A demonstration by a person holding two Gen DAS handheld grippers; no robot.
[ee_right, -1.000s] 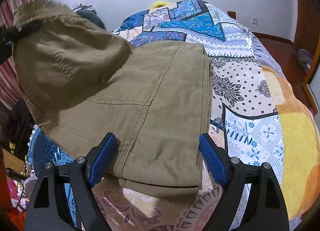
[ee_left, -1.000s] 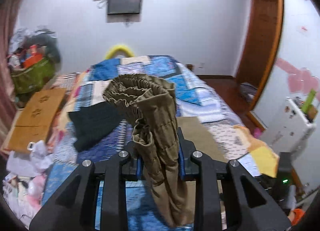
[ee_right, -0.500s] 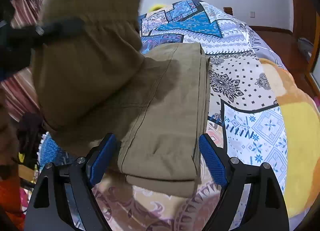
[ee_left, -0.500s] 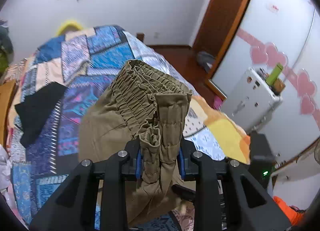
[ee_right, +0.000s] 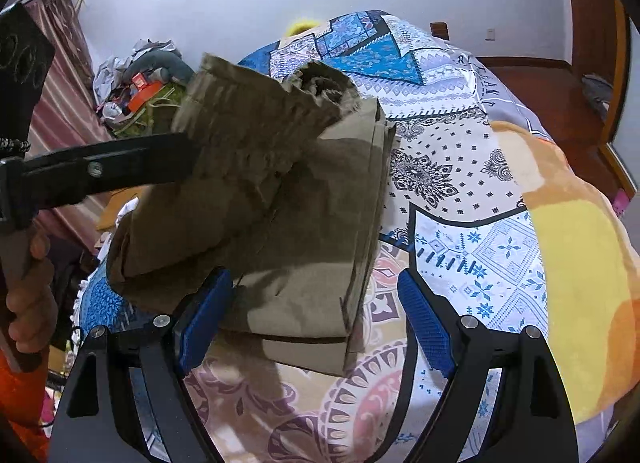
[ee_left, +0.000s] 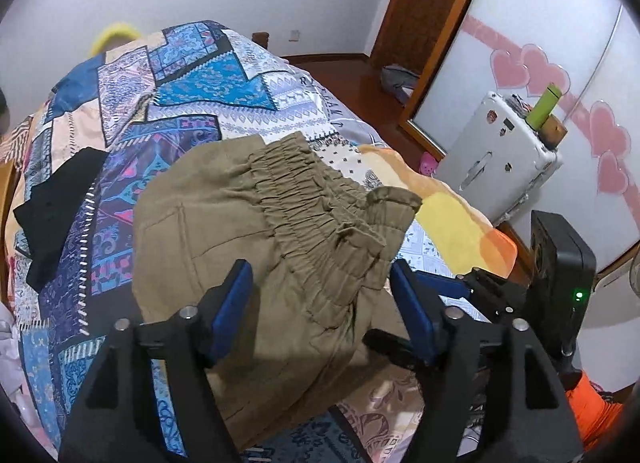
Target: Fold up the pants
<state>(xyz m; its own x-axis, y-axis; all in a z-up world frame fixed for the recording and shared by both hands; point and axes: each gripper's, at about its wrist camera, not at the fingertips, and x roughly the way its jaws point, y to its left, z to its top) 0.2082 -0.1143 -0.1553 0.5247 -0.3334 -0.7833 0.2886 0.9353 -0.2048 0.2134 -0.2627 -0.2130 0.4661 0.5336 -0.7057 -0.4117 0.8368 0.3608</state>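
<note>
With both the left gripper [ee_left: 320,303] and right gripper [ee_right: 316,319] spread wide and holding nothing, the olive-khaki elastic-waist cotton pants [ee_left: 256,247] lie folded on the patchwork quilt [ee_left: 192,75], so press the 2 layers flat and square the waistband edge.

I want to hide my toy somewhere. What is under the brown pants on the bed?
Around the brown pants you can see the patchwork quilt, and it runs under them. The pants are doubled over, so their lower layers and anything beneath are covered.
</note>
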